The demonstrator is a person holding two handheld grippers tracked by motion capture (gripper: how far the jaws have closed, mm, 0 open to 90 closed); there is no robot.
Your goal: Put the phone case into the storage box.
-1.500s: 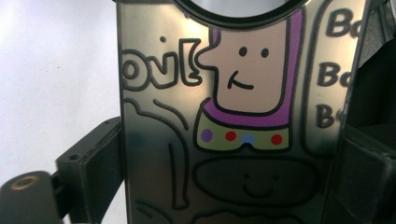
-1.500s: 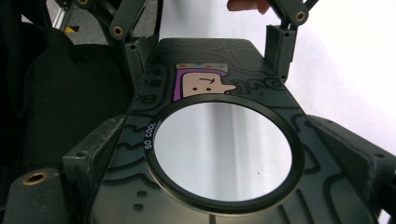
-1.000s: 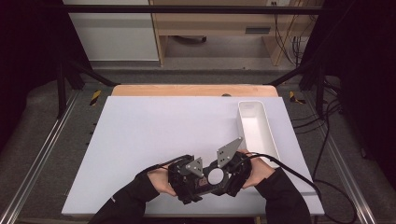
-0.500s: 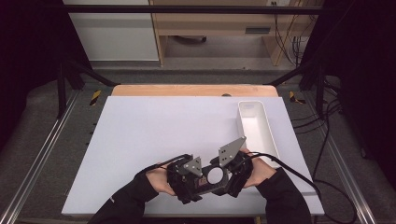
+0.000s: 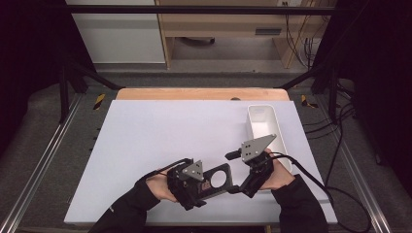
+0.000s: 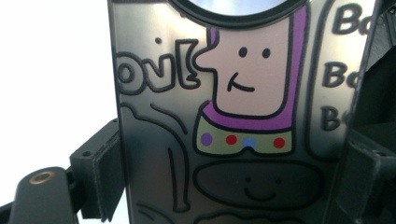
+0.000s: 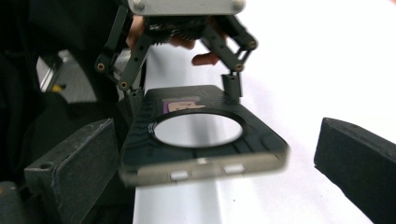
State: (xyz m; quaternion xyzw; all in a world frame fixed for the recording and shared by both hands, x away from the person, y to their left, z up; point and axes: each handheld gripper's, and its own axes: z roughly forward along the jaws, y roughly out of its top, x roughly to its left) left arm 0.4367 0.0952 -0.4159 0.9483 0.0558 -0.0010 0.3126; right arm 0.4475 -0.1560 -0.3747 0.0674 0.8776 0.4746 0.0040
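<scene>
The left gripper point(image 5: 206, 187) clamps the dark phone case with a round hole and cartoon print point(image 5: 218, 178) above the table's near edge, as before. The right gripper point(image 5: 238, 187), jaws spread, has drawn slightly right, beside the long white plastic tray point(image 5: 262, 127).

White-topped bench point(image 5: 145, 141) on grey floor point(image 5: 48, 145), wooden cabinet point(image 5: 223, 24) at 12 o'clock — black cables point(image 5: 340, 126) at 3 o'clock, dim surroundings
</scene>
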